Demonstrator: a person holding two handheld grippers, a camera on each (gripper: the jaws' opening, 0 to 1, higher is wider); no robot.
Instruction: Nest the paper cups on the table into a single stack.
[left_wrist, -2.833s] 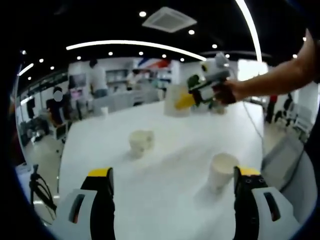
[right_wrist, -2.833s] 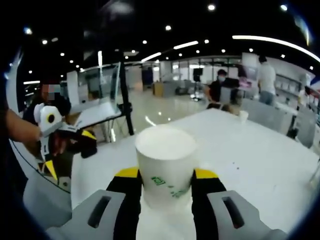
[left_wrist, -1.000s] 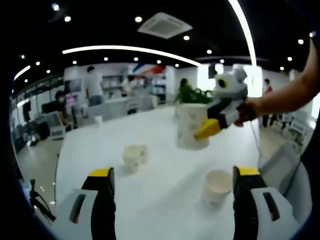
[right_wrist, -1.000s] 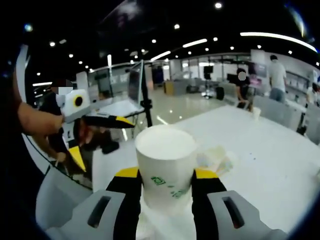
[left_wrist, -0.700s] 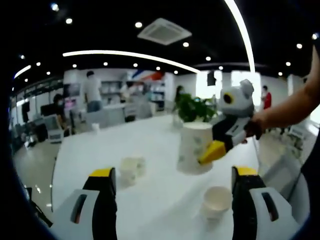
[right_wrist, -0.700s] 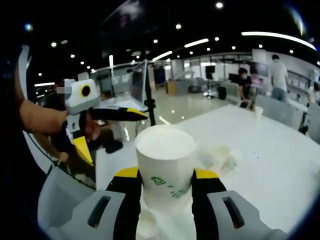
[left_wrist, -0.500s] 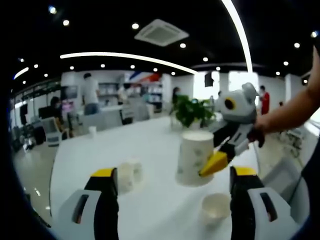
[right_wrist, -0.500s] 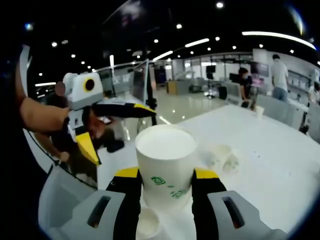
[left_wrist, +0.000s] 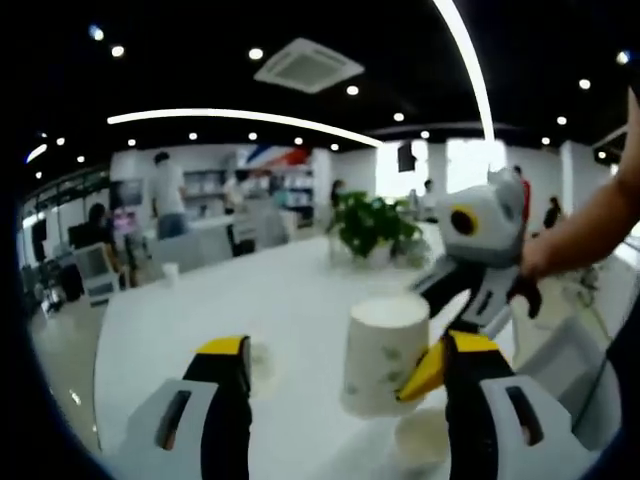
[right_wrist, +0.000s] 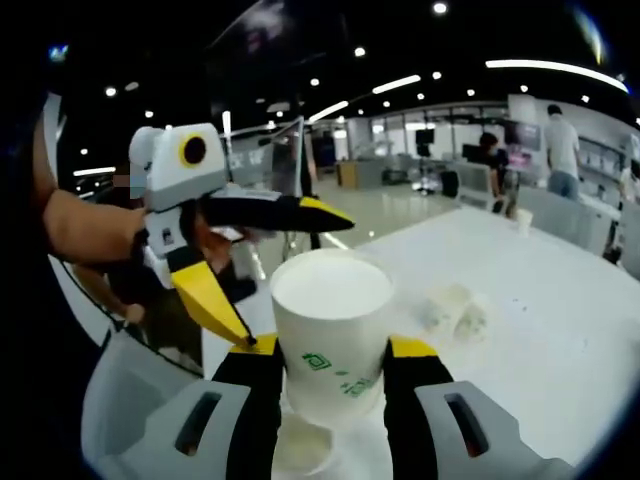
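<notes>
A white paper cup with green print (right_wrist: 332, 333) is held upright in the air by the right gripper (right_wrist: 332, 375), just above an open white paper cup standing on the white worktop (right_wrist: 530, 330).

In the right gripper view, the yellow-tipped fingers (right_wrist: 258, 352) are clamped on the held cup's sides, and the standing cup (right_wrist: 300, 443) is seen directly beneath it. A pair of small white paper cups lying on their sides (right_wrist: 455, 310) rests farther off to the right. In the left gripper view, the left gripper (left_wrist: 343, 400) is held with fingers (left_wrist: 226, 352) spread apart and nothing between them; the held cup (left_wrist: 383, 354) and the standing cup (left_wrist: 425, 438) are seen near its right finger.
</notes>
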